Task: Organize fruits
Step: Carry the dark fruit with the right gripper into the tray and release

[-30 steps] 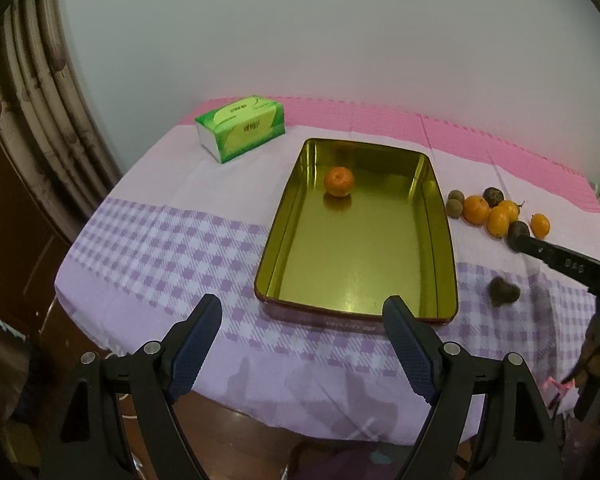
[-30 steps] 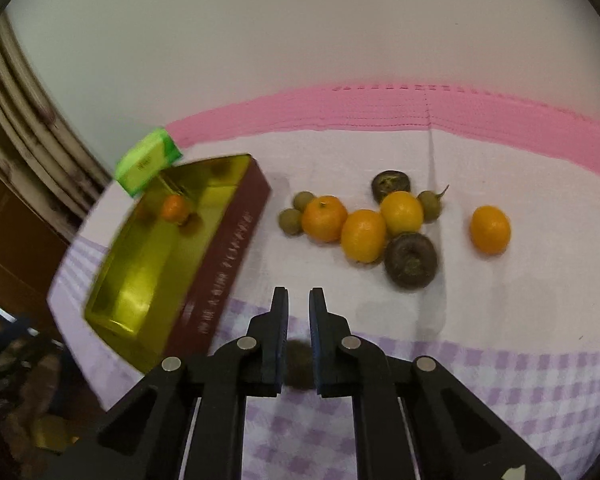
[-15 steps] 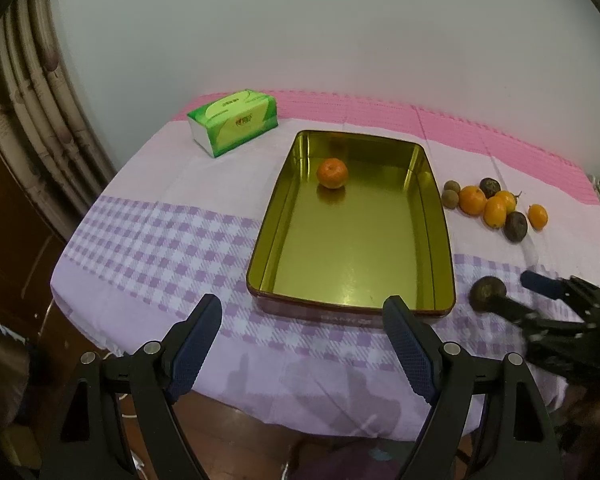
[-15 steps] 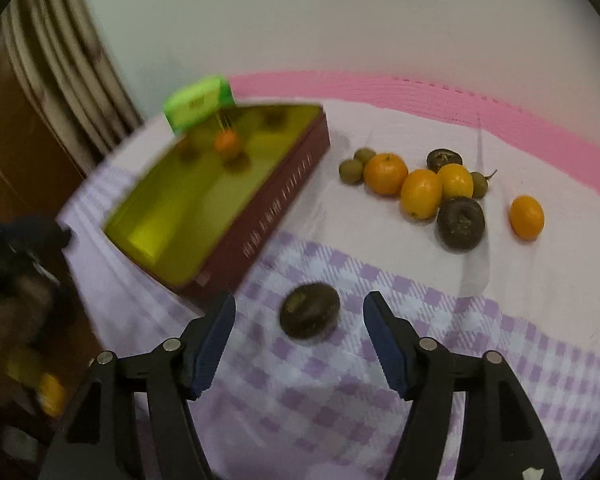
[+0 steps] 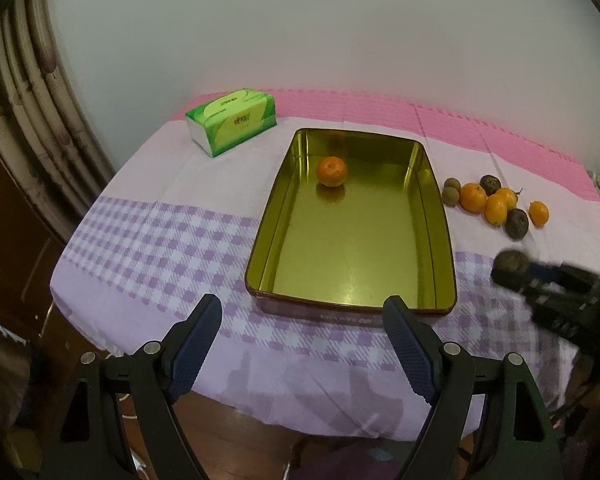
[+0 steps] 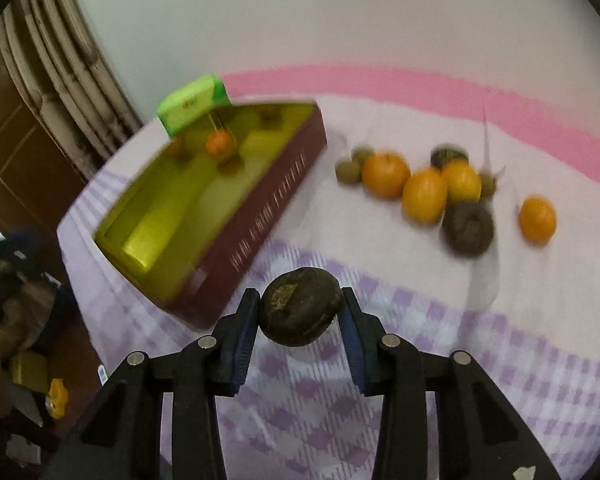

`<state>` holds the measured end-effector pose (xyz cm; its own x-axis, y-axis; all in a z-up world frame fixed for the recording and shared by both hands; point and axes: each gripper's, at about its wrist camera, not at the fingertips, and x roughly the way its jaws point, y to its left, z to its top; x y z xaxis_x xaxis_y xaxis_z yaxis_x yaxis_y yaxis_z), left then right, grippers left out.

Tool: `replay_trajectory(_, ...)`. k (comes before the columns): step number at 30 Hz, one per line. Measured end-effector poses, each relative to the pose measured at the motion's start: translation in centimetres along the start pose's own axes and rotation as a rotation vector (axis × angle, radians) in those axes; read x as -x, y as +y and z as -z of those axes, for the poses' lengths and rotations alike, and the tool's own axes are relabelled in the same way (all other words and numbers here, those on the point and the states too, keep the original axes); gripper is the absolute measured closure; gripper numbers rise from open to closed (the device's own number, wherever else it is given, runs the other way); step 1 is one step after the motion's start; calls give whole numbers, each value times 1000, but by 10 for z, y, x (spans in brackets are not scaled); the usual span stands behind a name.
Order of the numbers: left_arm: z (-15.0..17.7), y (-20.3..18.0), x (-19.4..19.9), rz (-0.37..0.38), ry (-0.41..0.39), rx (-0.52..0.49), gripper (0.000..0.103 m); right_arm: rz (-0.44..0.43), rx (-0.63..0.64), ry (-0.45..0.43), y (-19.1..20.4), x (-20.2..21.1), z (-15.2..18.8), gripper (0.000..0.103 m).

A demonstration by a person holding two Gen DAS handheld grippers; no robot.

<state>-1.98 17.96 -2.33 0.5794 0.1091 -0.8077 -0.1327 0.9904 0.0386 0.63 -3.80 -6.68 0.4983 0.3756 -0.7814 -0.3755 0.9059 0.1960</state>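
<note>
Our right claw (image 6: 300, 308) pinches a dark fruit (image 6: 300, 306) beside the tin (image 5: 432, 184); our left claw (image 5: 302, 334) is spread wide, holding nothing, before it

Fruit cluster (image 6: 432, 188) motion-blurred; right gripper (image 5: 540, 276) blurred, cut by edge.

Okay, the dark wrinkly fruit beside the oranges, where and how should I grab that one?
Grip the dark fruit across its round middle, coming from above with fingers on its near and far-right sides. It is squat and roundish, and an orange presses against its upper left, so that side looks blocked; the near side looks open.
</note>
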Motion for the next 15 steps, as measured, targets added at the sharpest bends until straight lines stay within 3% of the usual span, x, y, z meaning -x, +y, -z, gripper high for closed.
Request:
replay_trajectory(7, -2, 3, 2, 1, -12, 11, 20, -109, 81, -59, 42, 11, -54, 67)
replay_trajectory(15, -5, 10, -2, -14, -6, 26, 20, -157, 144, 50, 81, -48, -94, 66)
